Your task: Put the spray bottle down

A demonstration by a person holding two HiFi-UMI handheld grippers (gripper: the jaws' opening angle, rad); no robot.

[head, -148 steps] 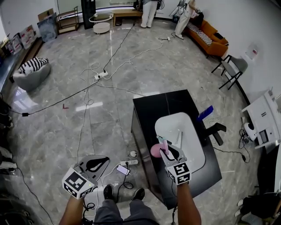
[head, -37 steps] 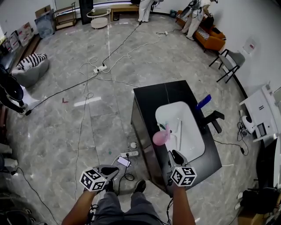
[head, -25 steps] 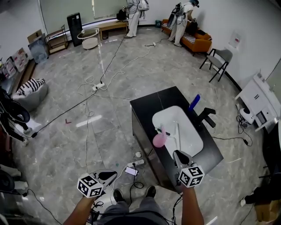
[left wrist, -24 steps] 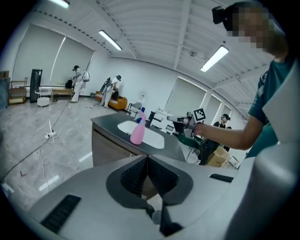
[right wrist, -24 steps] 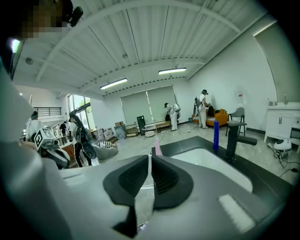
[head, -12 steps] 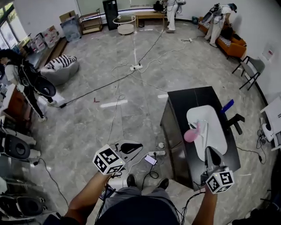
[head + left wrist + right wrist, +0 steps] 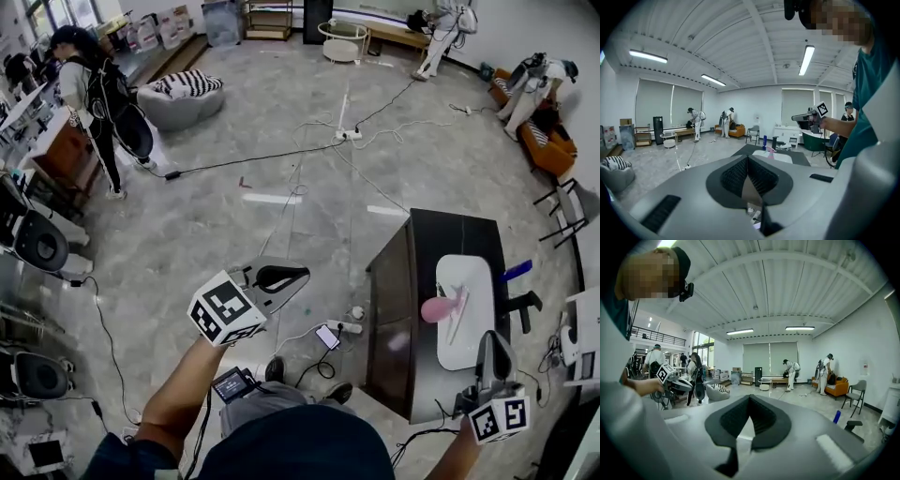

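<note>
The pink spray bottle (image 7: 441, 307) stands free on the left rim of the white basin (image 7: 472, 323), set in the black counter (image 7: 401, 319). In the left gripper view the spray bottle (image 7: 769, 150) is small and far off. My right gripper (image 7: 494, 349) hangs at the counter's near end, well short of the bottle, jaws shut and empty. It shows shut in its own view (image 7: 749, 398) too. My left gripper (image 7: 298, 275) is raised over the floor left of the counter. Its jaws (image 7: 747, 158) meet at the tips with nothing between them.
A blue bottle (image 7: 517, 271) and a black faucet (image 7: 525, 305) sit on the counter's far side. Cables and a power strip (image 7: 345, 327) lie on the floor by the counter. A person (image 7: 98, 98) stands at far left, others at the back by an orange sofa (image 7: 548, 141).
Both grippers have risen, the left one forward and up. The right gripper drew back from the bottle, which stayed on the basin rim. The head view swung left.
</note>
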